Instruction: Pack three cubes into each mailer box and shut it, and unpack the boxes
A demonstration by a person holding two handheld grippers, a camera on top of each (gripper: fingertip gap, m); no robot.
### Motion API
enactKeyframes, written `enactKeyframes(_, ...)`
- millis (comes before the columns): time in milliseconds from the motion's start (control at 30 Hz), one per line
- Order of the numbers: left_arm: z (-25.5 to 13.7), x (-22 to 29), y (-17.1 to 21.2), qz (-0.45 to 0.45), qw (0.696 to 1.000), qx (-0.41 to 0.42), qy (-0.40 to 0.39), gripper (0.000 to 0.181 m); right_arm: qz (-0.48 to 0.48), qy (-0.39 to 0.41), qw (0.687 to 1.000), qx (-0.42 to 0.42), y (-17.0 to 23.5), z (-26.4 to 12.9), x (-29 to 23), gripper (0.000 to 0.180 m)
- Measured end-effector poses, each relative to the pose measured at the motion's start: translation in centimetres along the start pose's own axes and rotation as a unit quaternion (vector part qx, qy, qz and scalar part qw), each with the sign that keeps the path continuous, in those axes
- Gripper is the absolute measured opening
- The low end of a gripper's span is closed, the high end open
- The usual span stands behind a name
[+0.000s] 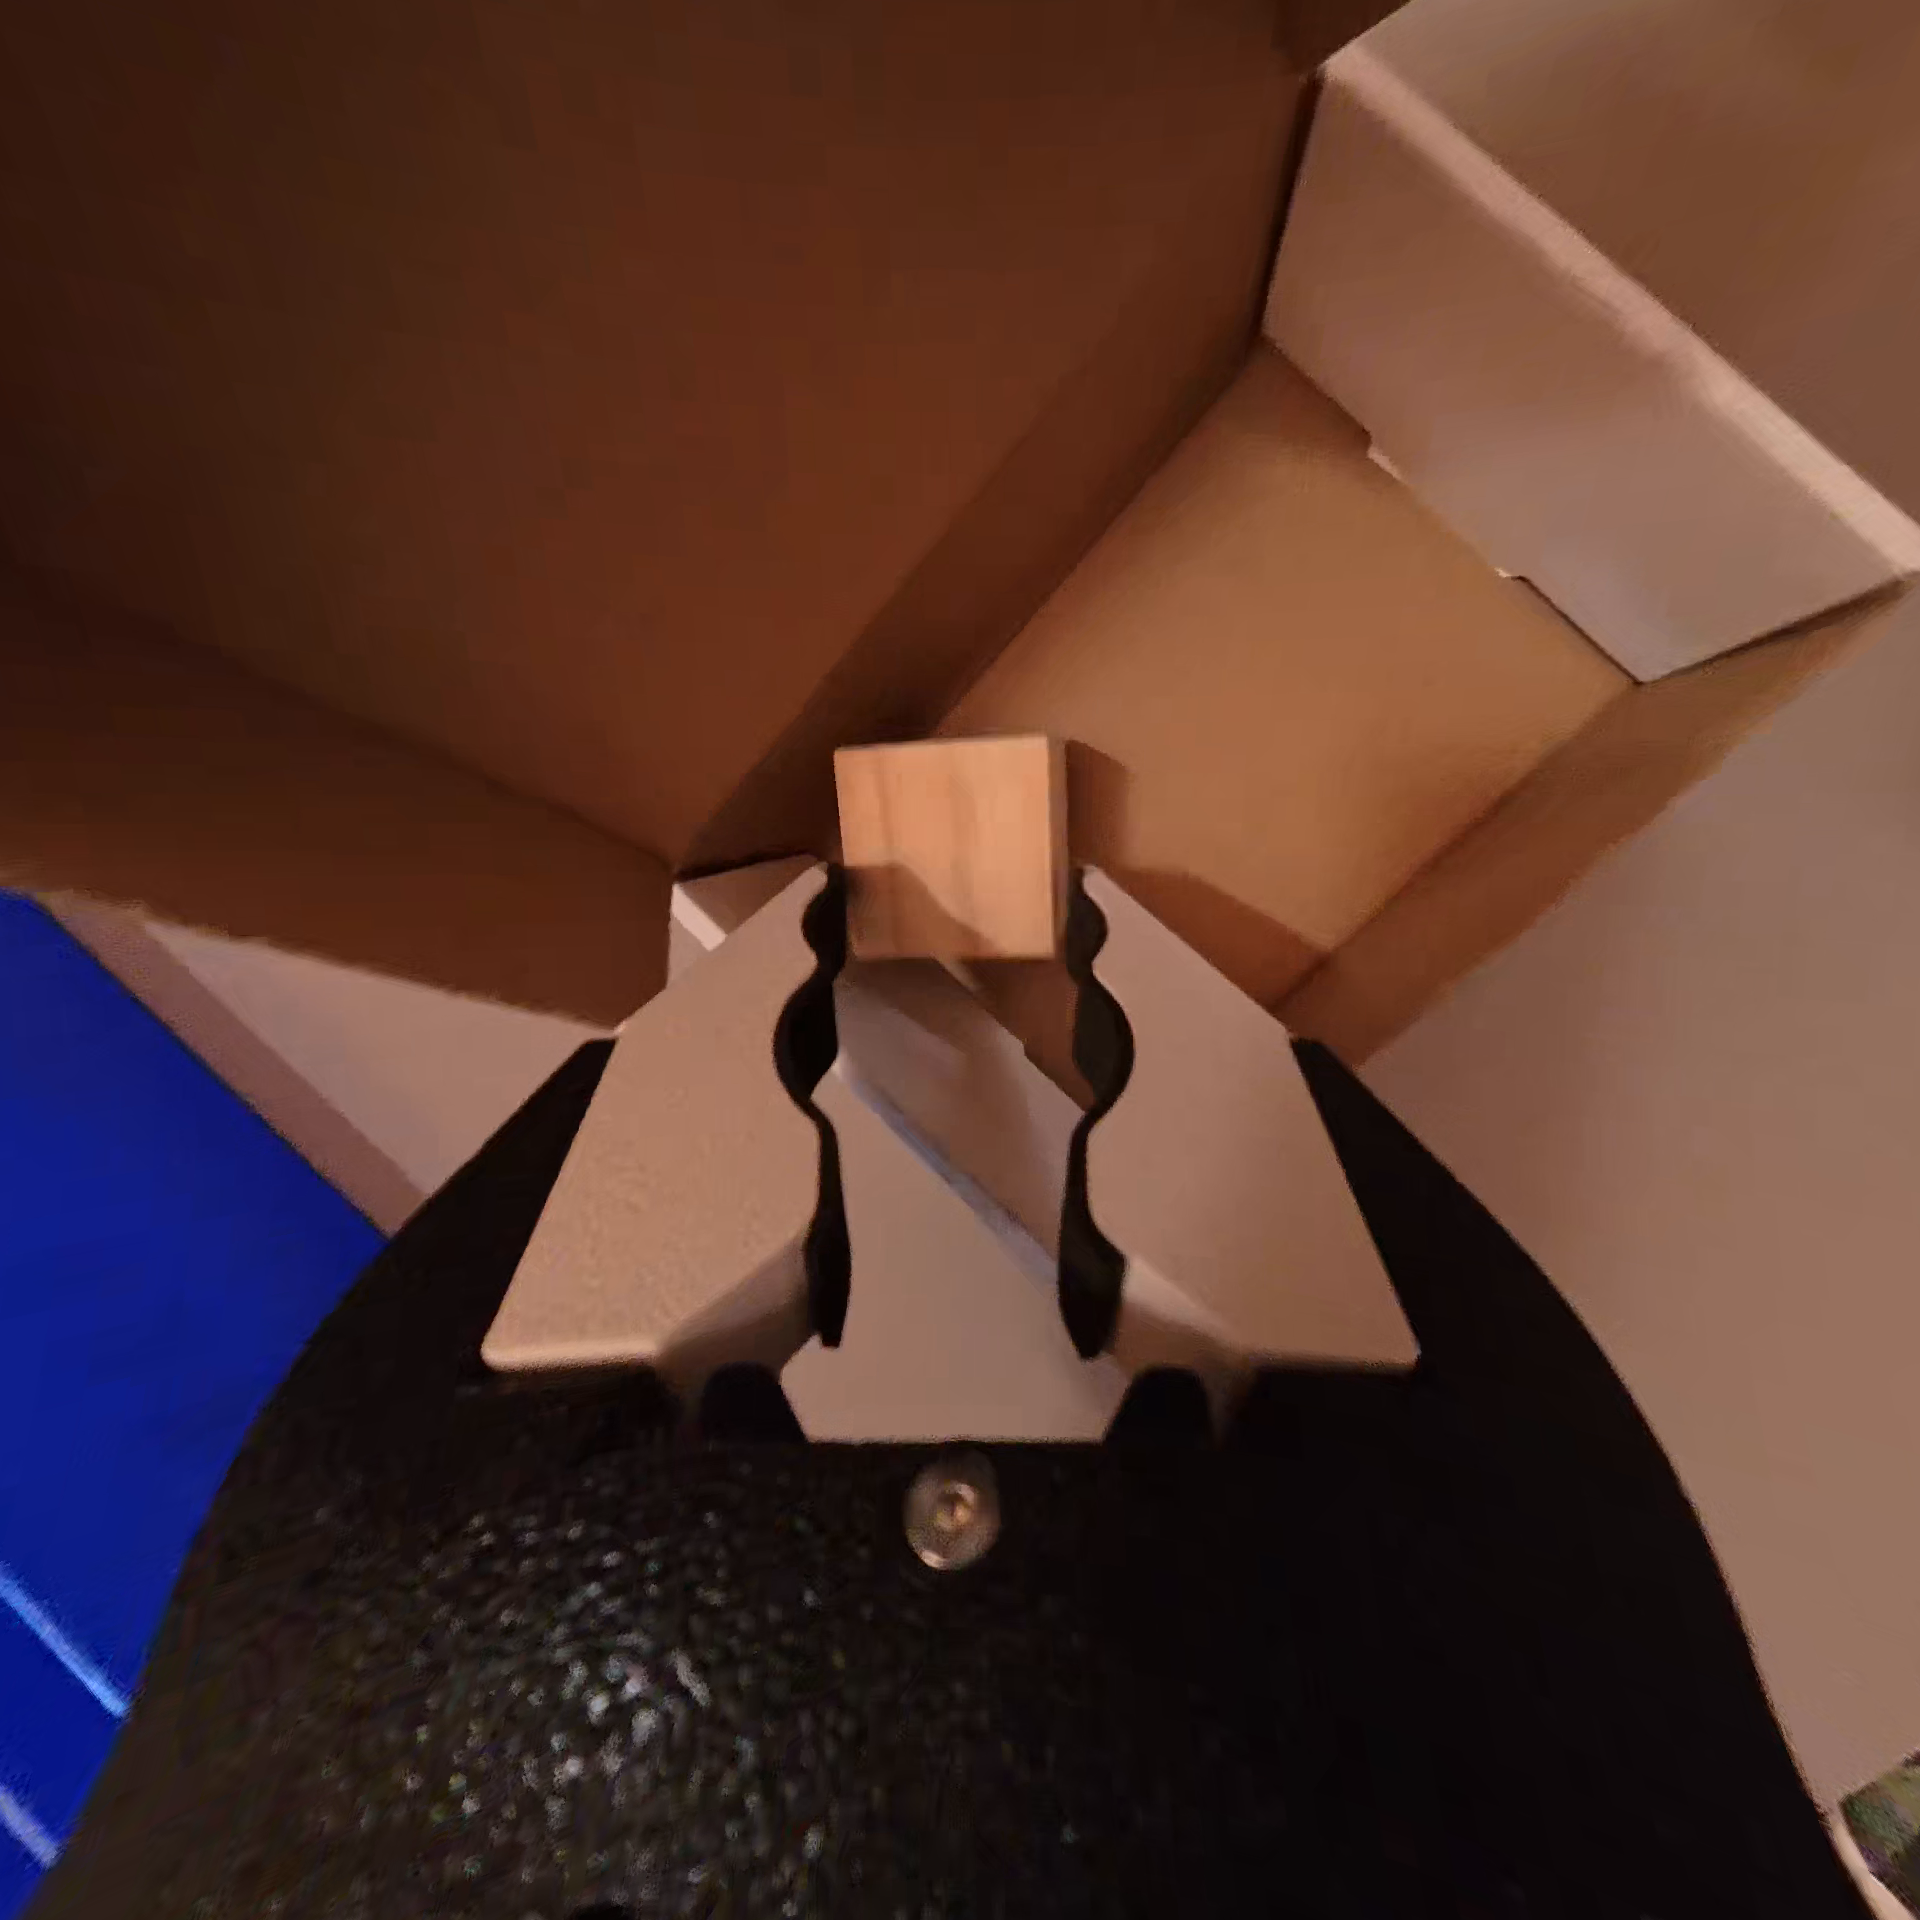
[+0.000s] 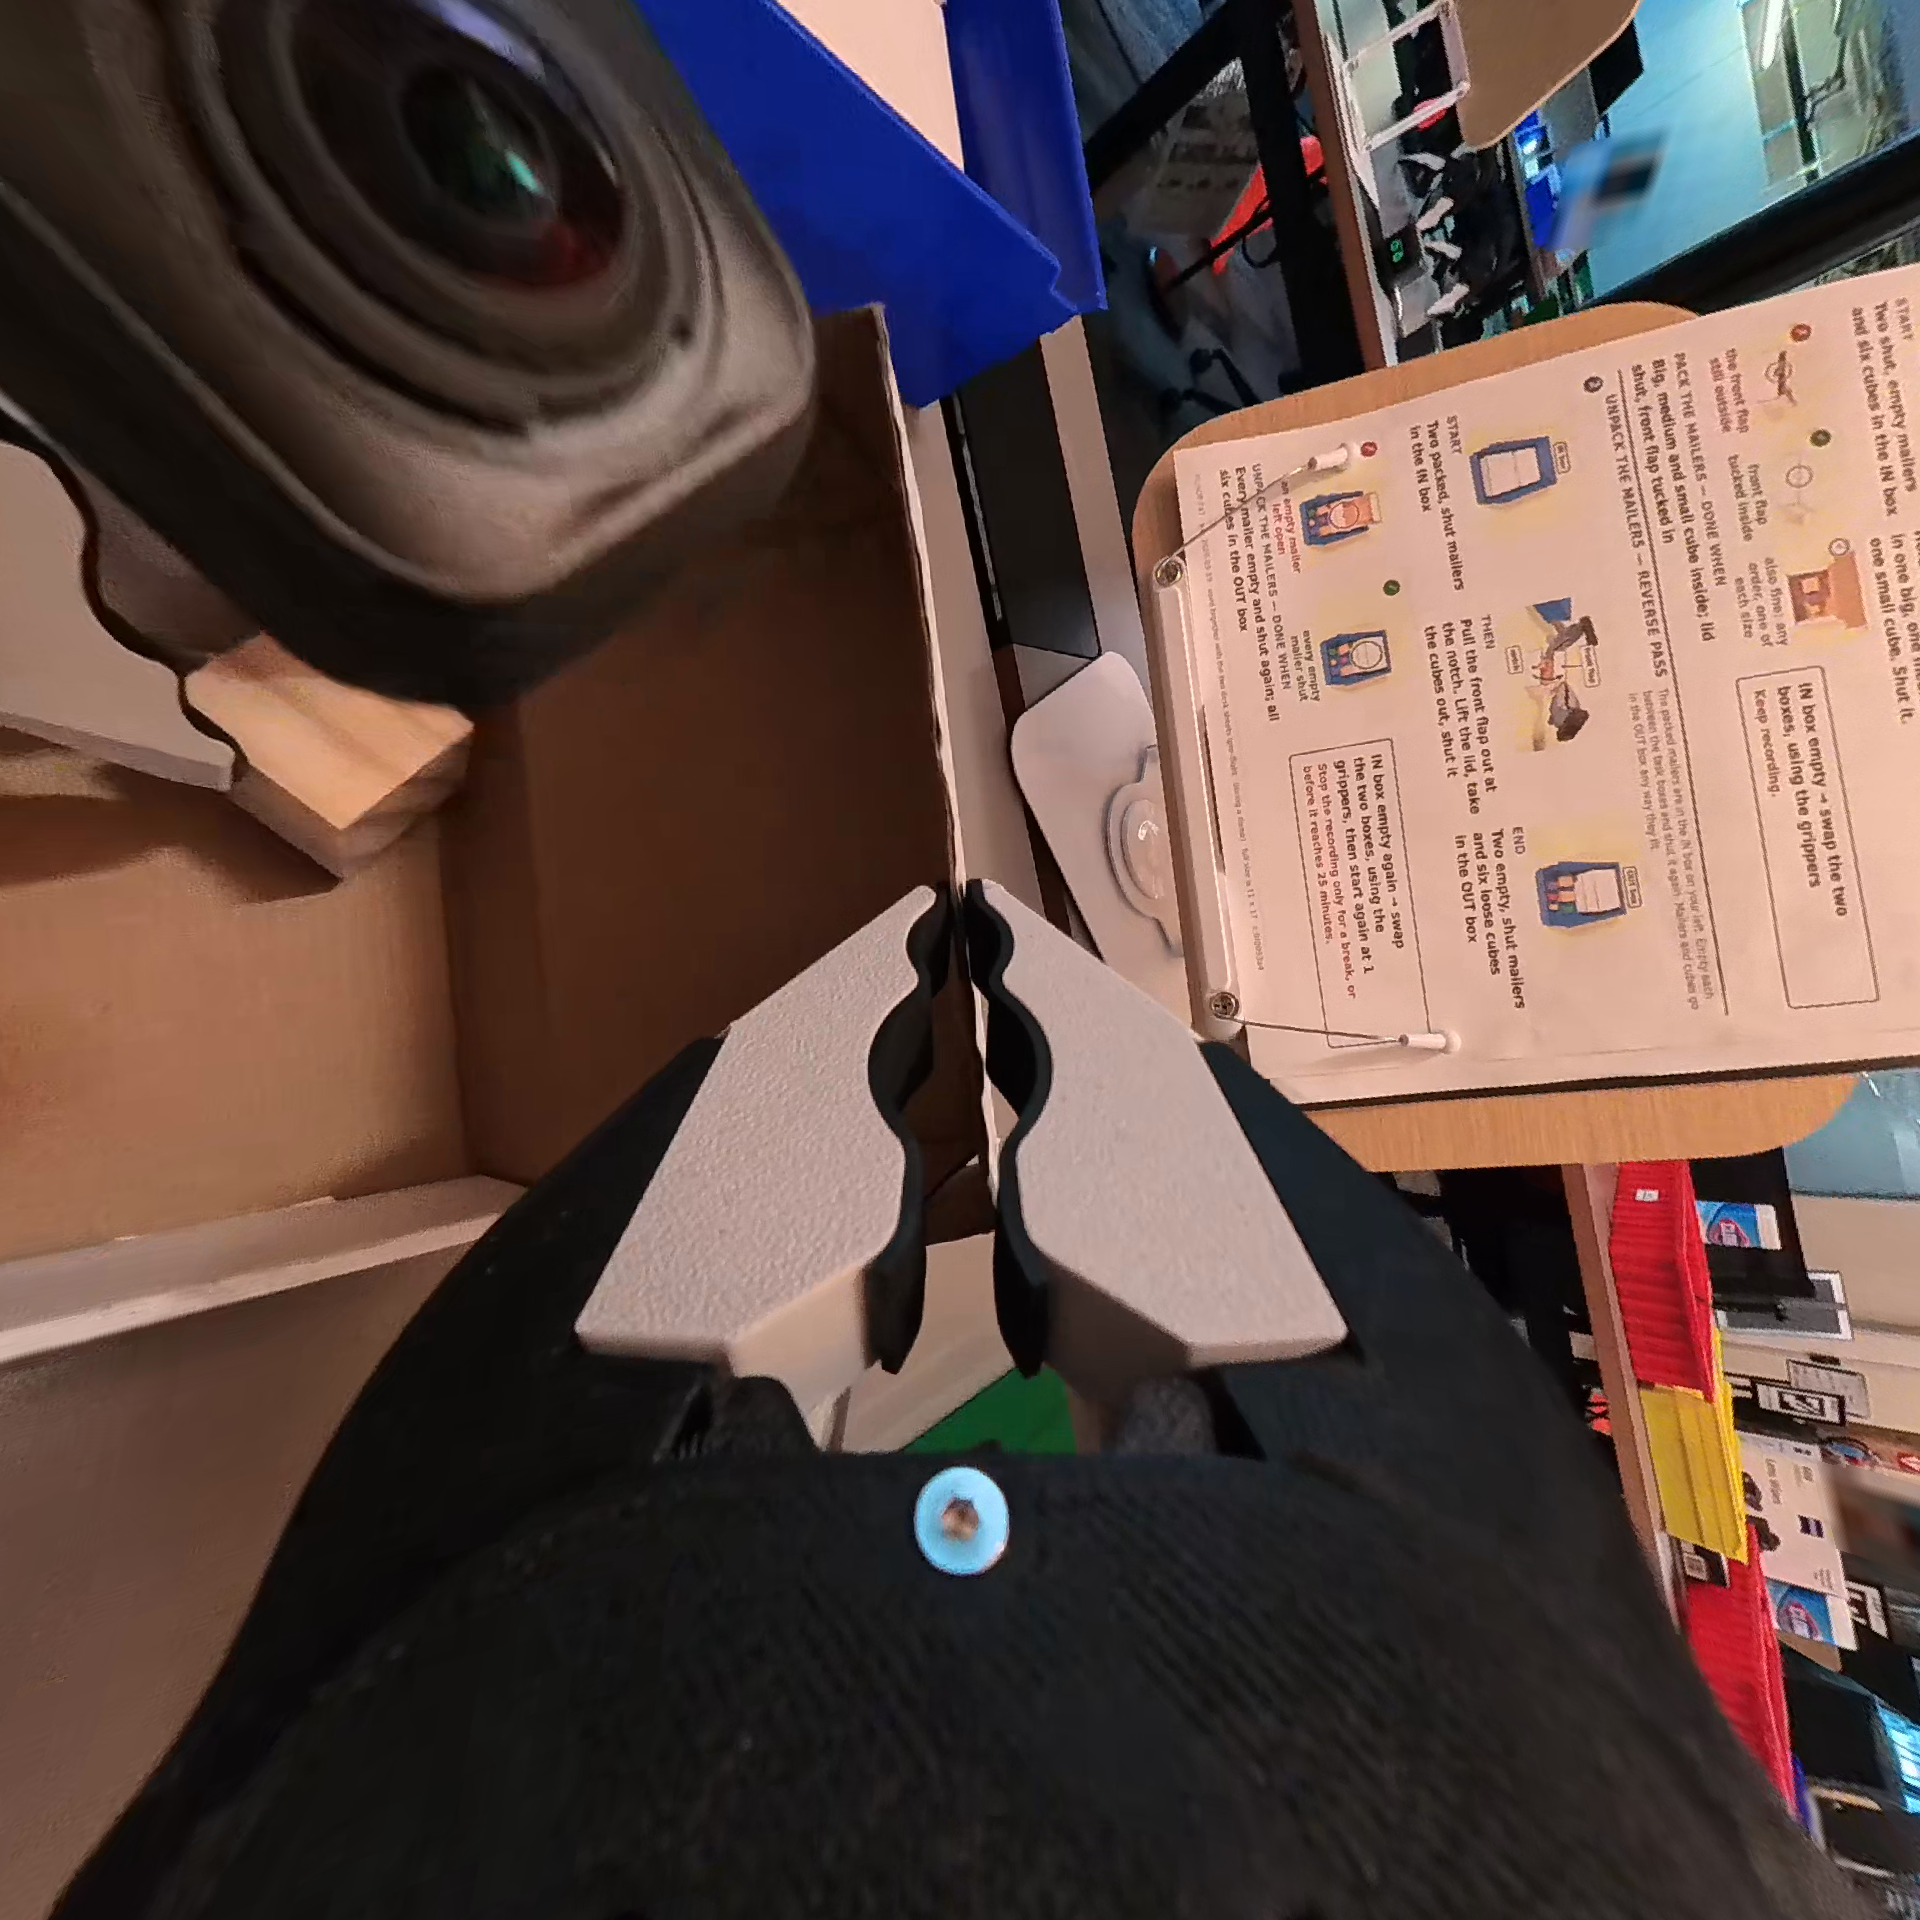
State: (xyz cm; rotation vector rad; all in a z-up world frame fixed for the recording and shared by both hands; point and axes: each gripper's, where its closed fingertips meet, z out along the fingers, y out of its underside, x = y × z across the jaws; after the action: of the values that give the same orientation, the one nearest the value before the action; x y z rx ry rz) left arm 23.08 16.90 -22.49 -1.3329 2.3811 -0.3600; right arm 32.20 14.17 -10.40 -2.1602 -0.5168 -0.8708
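Observation:
My left gripper [image 1: 958, 902] is shut on a small wooden cube [image 1: 951, 831], held by its sides at the fingertips over the open mailer box [image 1: 1278, 727]. The box is brown inside and white outside. Its big brown lid panel [image 1: 623, 395] stands up behind the cube. My right gripper [image 2: 961, 906] is shut on the thin edge of that upright lid panel [image 2: 727, 748]. In the right wrist view the left gripper [image 2: 296, 774] comes in from the upper left, its camera close by, with the cube [image 2: 358, 743] above the box's floor [image 2: 208, 1018].
A blue bin [image 1: 135, 1195] sits to the left of the box and also shows behind it [image 2: 883, 197]. A wooden board with a printed instruction sheet [image 2: 1538, 675] stands to the right. Shelves with red and yellow items [image 2: 1683, 1403] are farther right.

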Motion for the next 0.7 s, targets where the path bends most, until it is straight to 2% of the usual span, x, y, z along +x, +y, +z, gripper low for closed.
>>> enactKeyframes(100, -2.5, 0.4, -0.7, -0.017, 0.998, 0.054, 0.02, 0.047, 0.002, -0.003, 1.0, 0.002, -0.1, 0.0, 0.0, 0.001)
enactKeyframes(167, -5.4, 1.2, -0.9, -0.031, 0.993, 0.097, 0.066, 0.051, -0.003, -0.001, 1.0, -0.002, 0.0, 0.1, -0.1, 0.001)
enactKeyframes(233, -9.0, 0.3, -0.5, -0.045, 0.986, 0.14, 0.08, 0.047, -0.006, 0.001, 1.0, -0.004, 0.0, 0.1, -0.1, 0.001)
enactKeyframes(300, -11.9, -3.4, 0.8, -0.068, 0.983, 0.166, 0.033, 0.039, -0.004, -0.001, 1.0, 0.0, -0.1, 0.0, -0.1, 0.001)
enactKeyframes(367, -13.5, -9.6, 3.5, -0.105, 0.98, 0.157, -0.059, 0.032, -0.003, -0.003, 1.0, 0.004, -0.1, 0.0, -0.1, 0.001)
enactKeyframes(400, -13.7, -13.0, 5.5, -0.134, 0.976, 0.133, -0.108, 0.028, -0.004, -0.003, 1.0, 0.004, -0.1, 0.0, -0.1, 0.001)
enactKeyframes(467, -12.8, -18.8, 9.8, -0.195, 0.965, 0.071, -0.159, 0.037, -0.008, -0.002, 1.0, 0.0, -0.1, -0.1, -0.2, 0.001)
enactKeyframes(600, -7.6, -23.9, 15.1, -0.301, 0.949, -0.005, -0.095, 0.057, -0.012, 0.0, 1.0, -0.01, -0.1, -0.1, -0.2, 0.0)
enactKeyframes(700, -4.8, -25.6, 16.8, -0.321, 0.944, -0.033, -0.064, 0.061, -0.015, 0.002, 1.0, -0.012, -0.2, -0.1, -0.3, 0.001)
